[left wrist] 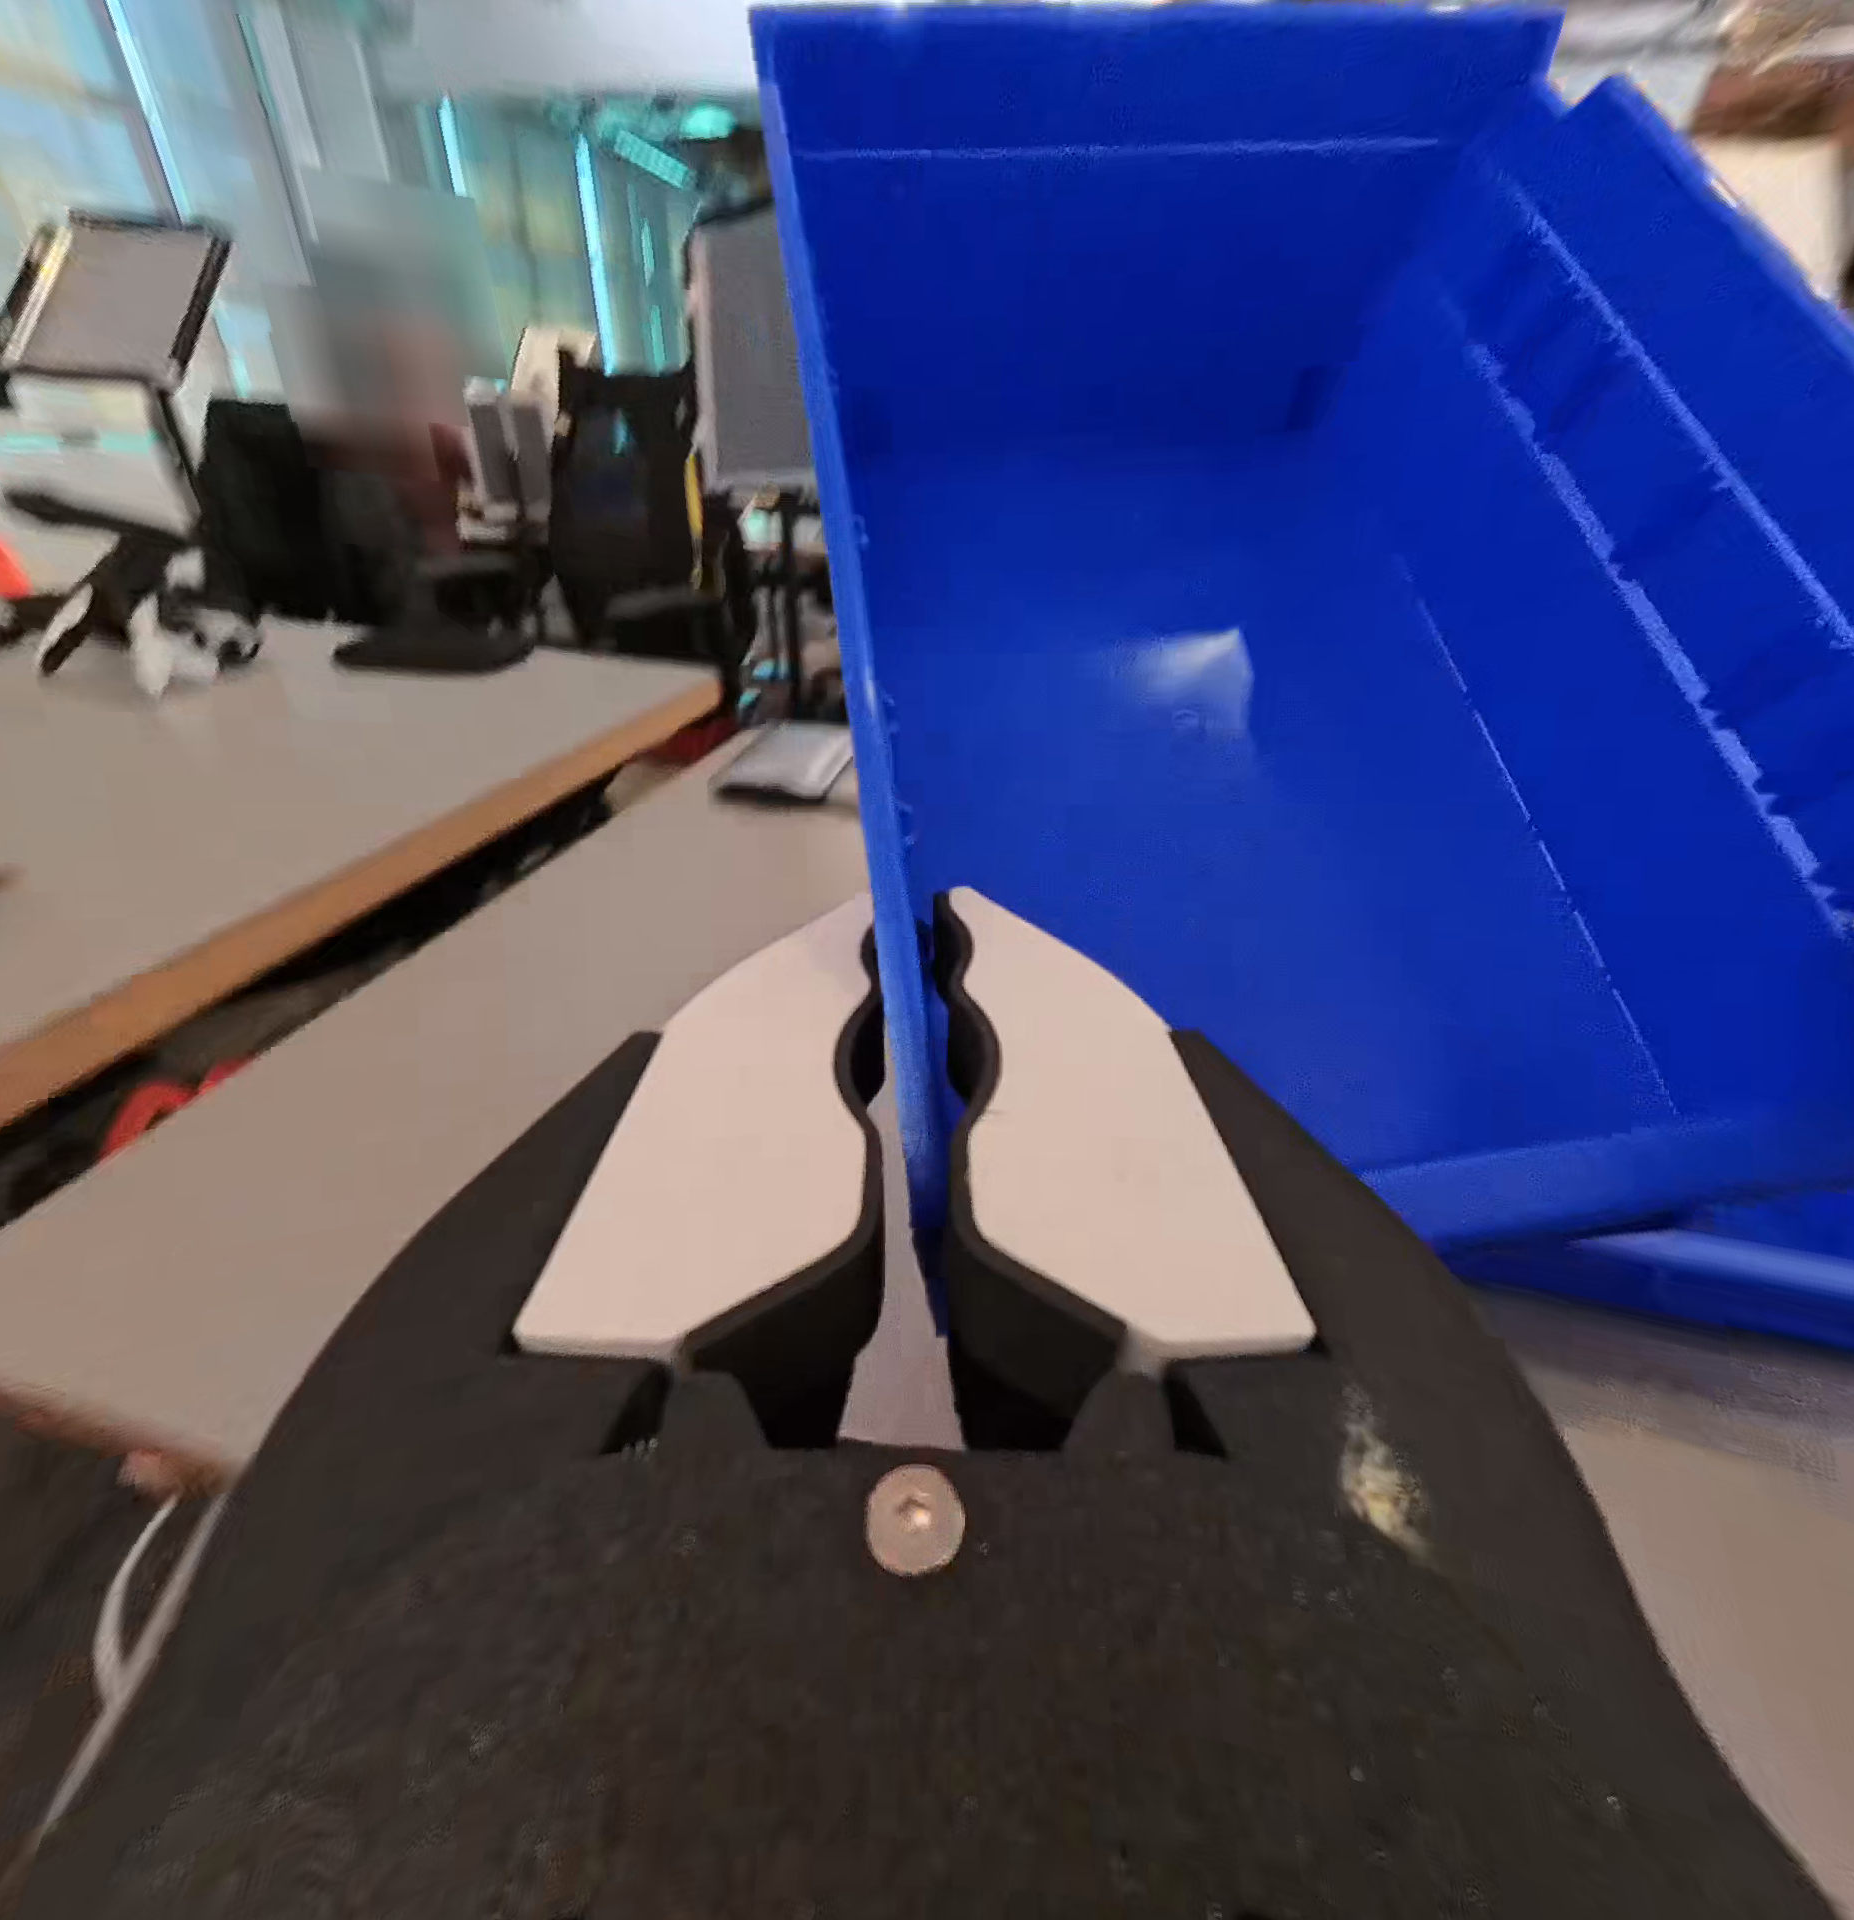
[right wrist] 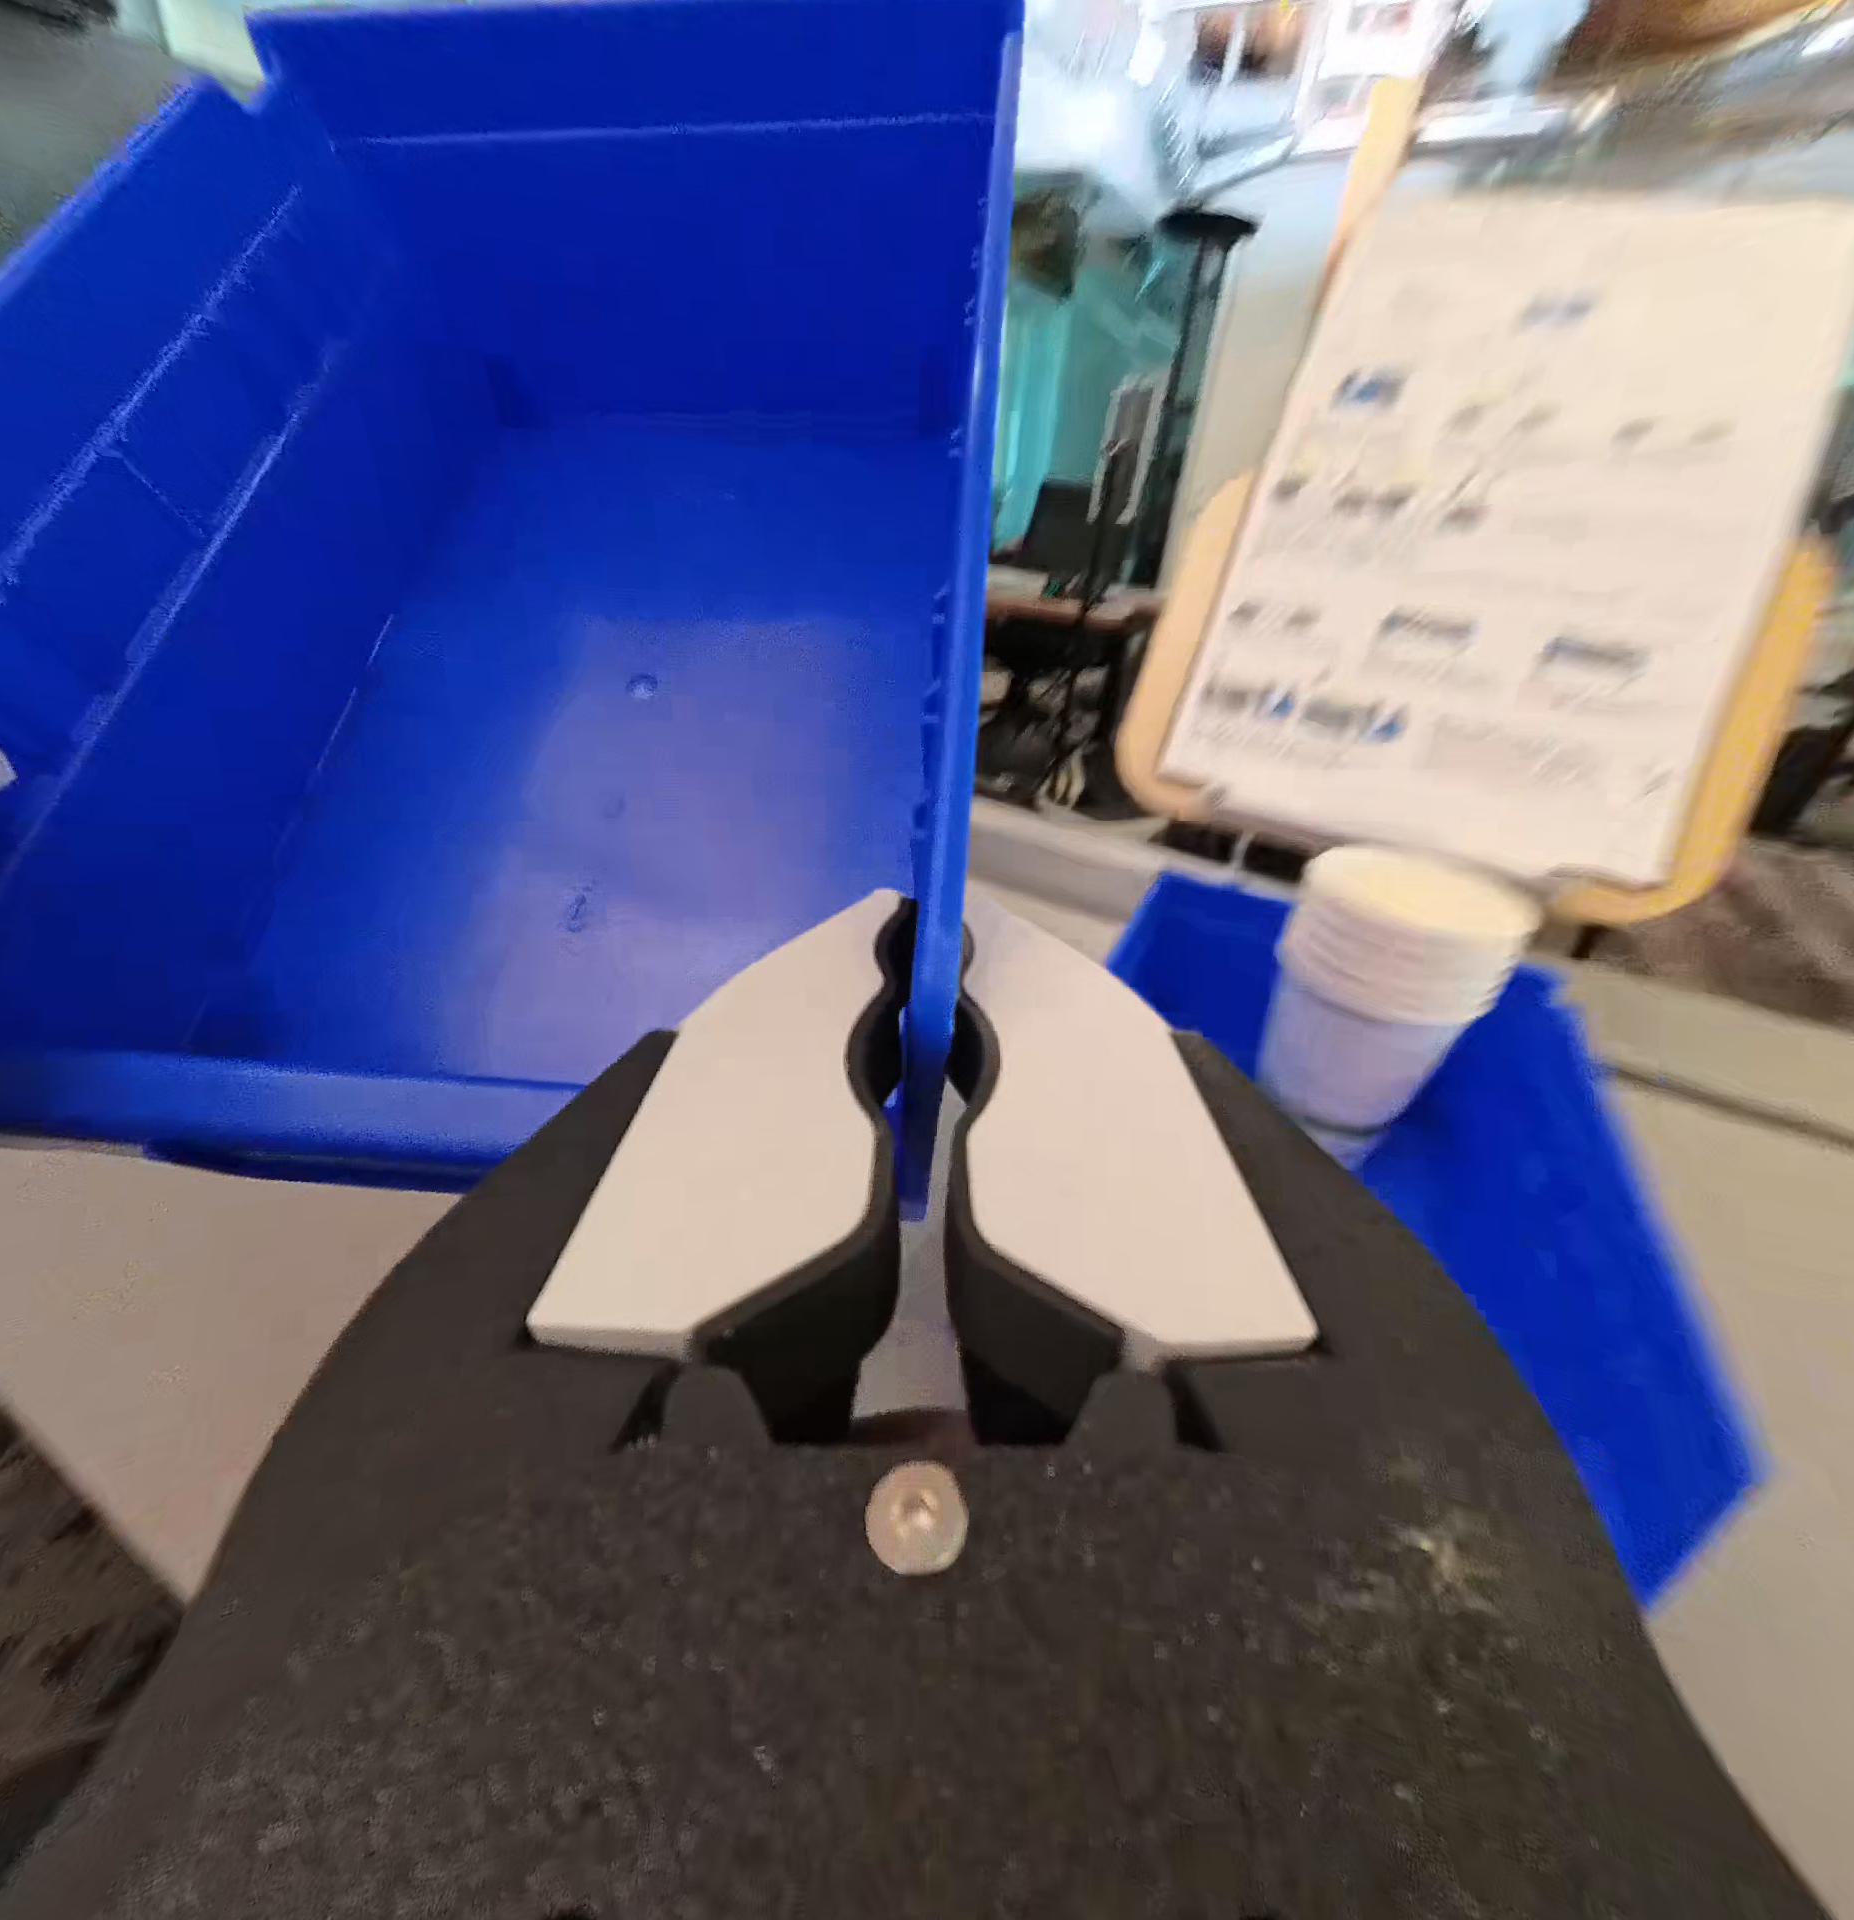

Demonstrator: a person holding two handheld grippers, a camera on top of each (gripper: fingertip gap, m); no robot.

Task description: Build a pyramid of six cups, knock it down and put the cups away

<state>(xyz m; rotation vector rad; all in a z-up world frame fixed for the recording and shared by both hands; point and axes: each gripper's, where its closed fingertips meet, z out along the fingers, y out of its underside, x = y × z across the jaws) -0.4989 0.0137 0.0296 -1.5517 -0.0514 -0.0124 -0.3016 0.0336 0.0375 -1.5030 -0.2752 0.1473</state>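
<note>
Nearest in the left wrist view, the left gripper [left wrist: 907, 914] has its two grey-faced fingers [left wrist: 736, 1132] closed almost together on the thin left side wall of a blue bin [left wrist: 1266, 727], one finger outside the wall and one inside. In the right wrist view the right gripper [right wrist: 933, 920] pinches the opposite, right side wall of that same blue bin [right wrist: 590, 675] in the same way, with only the wall's thickness between its two fingers [right wrist: 1099, 1143]. The bin is tipped, its open side turned toward both cameras so that its bare floor and back wall show; nothing lies inside it. Its lower front lip is close to the grey table [left wrist: 331, 1195], though whether it touches cannot be told.

Just to the right of the right gripper, and a little farther off, a second blue bin [right wrist: 1557, 1247] sits on the table [right wrist: 123, 1299]. In it stands one nested stack of white cups [right wrist: 1390, 977], mouths upward; several rims show one above another, but motion blur prevents an exact count.

Farther back in the right wrist view, one white board in a pale wooden frame [right wrist: 1525, 540] stands tilted behind the stack. In the left wrist view a second grey table with a wooden edge [left wrist: 279, 810] lies beyond a gap, with dark office chairs [left wrist: 632, 520] and blurred screens behind it.
</note>
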